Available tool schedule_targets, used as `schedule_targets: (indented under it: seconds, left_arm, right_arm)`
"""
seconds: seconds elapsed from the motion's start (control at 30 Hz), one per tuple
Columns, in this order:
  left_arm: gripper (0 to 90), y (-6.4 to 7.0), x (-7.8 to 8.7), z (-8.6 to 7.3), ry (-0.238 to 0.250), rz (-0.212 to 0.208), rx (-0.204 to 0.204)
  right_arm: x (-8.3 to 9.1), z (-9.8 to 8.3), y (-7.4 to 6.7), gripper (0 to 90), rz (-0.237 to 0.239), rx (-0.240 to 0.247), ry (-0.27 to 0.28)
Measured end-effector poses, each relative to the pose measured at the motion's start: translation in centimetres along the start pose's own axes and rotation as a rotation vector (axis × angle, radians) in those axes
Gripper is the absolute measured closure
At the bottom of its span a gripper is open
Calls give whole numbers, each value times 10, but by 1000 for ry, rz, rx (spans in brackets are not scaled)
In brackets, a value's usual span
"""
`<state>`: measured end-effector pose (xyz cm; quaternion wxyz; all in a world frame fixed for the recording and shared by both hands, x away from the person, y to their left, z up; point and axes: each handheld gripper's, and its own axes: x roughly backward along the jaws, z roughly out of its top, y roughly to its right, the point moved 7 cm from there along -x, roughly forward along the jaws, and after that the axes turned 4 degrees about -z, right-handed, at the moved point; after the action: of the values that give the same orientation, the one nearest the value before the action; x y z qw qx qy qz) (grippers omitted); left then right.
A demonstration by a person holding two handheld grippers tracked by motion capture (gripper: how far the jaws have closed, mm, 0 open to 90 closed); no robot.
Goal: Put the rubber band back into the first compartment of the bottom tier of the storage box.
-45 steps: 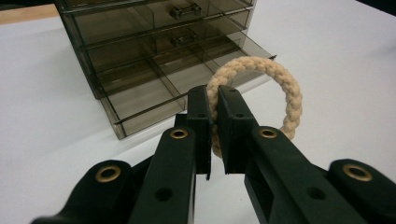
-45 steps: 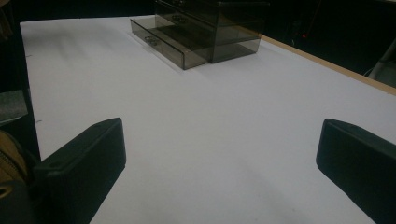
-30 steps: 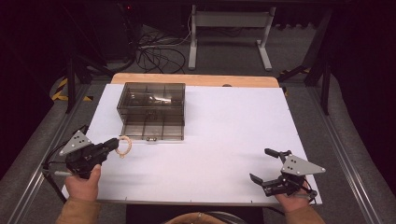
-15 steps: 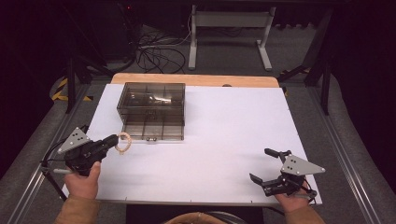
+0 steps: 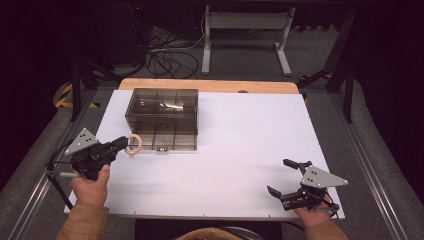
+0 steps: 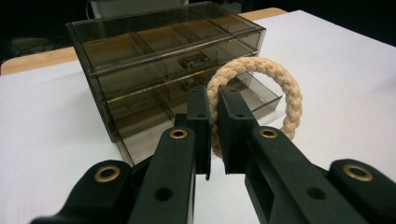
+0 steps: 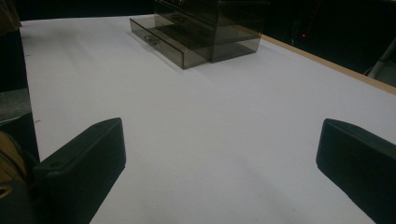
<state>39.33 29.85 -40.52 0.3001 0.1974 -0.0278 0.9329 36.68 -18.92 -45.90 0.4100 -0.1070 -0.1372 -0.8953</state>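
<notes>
Left gripper (image 6: 212, 100) of mine has its black jaws pressed together on the beige braided rope ring (image 6: 261, 93), which it holds upright just in front of the smoky transparent plastic drawer box (image 5: 162, 117), near the pulled-out bottom drawer (image 6: 252, 95). Right gripper (image 5: 287, 176) hovers with jaws wide apart over the white table sheet (image 5: 240, 150), with nothing between them.
</notes>
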Motion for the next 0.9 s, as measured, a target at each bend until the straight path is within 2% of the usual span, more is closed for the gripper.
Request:
schedule_targets:
  seconds: [0.5,0.67,0.9]
  left_arm:
    - [838,-8,-13,11,-6,22,1]
    - [838,-11,-17,13,-7,23,14]
    - [837,-15,-25,18,-13,35,7]
  right_arm:
    - [0,0,0,21,-1,-1,0]
    - [0,0,0,21,-2,4,0]
    - [0,0,0,20,-1,1,-2]
